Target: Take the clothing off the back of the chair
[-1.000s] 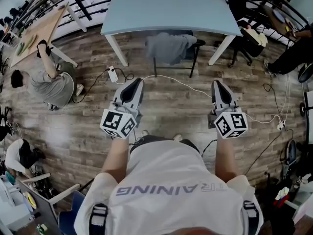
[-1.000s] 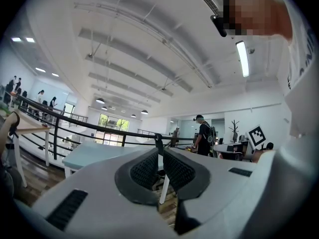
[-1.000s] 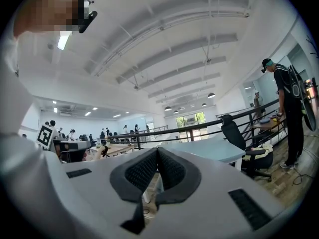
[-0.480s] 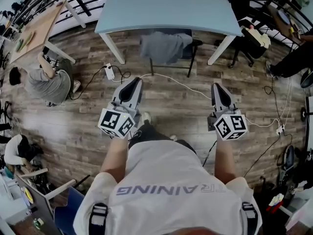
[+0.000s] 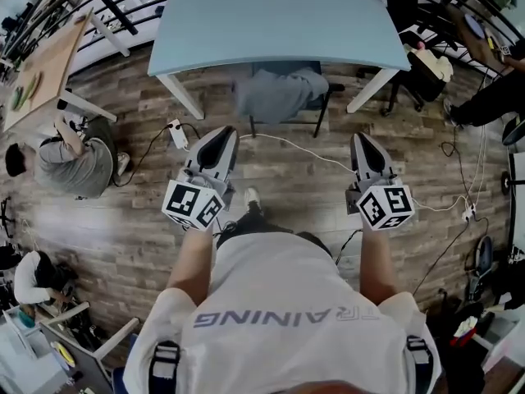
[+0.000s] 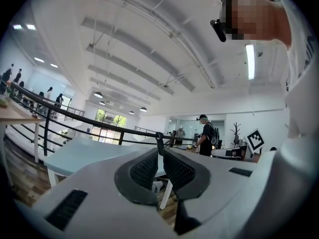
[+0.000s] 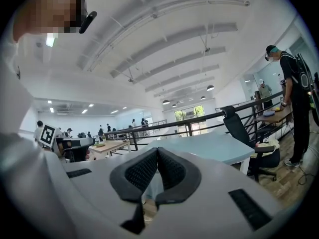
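Half the chair (image 5: 326, 98) hid under the smooth pale-blue table (image 5: 279, 15).
Soft grey clothing (image 5: 275, 95) draped it; left gripper (image 5: 221, 131), right gripper (image 5: 360, 137) jaws pressed together, empty.

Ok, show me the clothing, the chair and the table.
clothing (image 5: 275, 95), head view, middle of the grey fabric.
chair (image 5: 326, 107), head view, on a black leg.
table (image 5: 279, 15), head view, bare blue top.
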A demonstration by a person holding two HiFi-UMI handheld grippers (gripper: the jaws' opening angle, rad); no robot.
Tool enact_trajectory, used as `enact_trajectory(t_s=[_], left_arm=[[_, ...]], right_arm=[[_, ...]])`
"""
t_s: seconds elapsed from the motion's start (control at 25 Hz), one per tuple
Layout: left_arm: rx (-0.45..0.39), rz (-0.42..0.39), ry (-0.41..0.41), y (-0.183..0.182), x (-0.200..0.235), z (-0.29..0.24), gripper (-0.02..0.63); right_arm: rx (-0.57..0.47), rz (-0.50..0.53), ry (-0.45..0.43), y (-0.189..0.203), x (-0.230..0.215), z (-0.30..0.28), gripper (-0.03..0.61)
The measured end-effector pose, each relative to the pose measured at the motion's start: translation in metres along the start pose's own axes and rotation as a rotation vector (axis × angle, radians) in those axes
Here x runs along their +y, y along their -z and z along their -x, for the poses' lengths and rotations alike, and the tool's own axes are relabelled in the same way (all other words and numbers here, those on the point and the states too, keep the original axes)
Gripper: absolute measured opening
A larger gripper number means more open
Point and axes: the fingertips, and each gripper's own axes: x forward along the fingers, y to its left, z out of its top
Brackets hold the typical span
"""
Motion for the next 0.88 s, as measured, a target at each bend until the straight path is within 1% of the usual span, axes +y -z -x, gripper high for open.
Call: enact_trajectory(t_s=[0.28,0.4,0.52,0.72,0.88], left_arm=[[0.013,0.013,0.060,-0.010,0.076,-0.038,0.060],[0.025,0.020,0.076,-0.010,0.100,-0.052,0.060],[0.032,0.034,0.082,-0.007,0.114,-0.068,0.060],[0.050,0.038,0.076,-0.004,0.125,-0.110,0.060],[0.058,0.028,0.022,-0.005,0.129,-0.148,0.060]], right_arm=[[0.010,-0.011,0.038,-0.003,0.014,-0.080,0.020],[0.017,-0.018,0.048,-0.003,0.015,-0.106,0.020],[0.033,-0.014,0.044,-0.002,0.011,-0.126,0.020],[0.047,-0.022,0.031,-0.007,-0.022,-0.161,0.020],[0.060,-0.036,-0.015,-0.008,-0.055,-0.191,0.020]])
